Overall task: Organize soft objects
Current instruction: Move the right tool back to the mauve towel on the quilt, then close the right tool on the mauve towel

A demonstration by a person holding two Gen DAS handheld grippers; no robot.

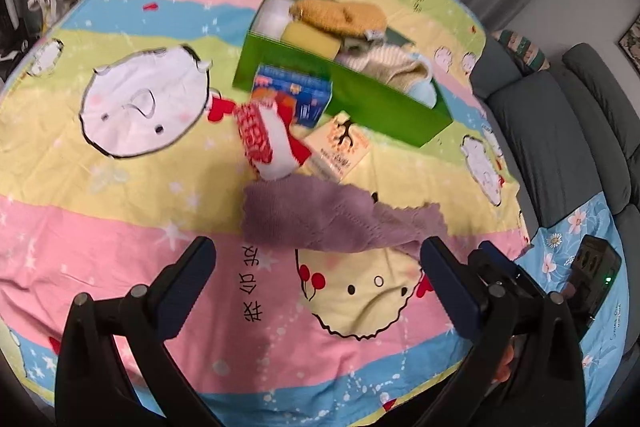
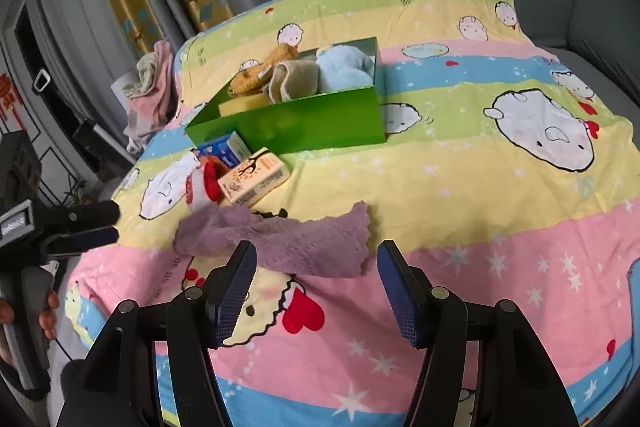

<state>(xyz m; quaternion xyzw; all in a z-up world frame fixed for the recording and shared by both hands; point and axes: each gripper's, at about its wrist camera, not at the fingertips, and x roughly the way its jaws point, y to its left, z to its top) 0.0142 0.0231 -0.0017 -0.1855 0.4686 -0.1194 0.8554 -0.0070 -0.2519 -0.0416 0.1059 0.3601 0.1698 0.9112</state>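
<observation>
Only the right wrist view showed the left gripper (image 2: 114, 225) from outside; both it and the right gripper (image 2: 316, 267) stood apart, empty, before the purple cloth (image 2: 280, 239).

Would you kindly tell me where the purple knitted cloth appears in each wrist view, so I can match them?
Left wrist view: purple knitted cloth, centre, just beyond the open tongs.
Right wrist view: purple knitted cloth, centre-left, just beyond the open tongs.
Shared landmark: the green rectangular box, beyond the cloth in both.
</observation>
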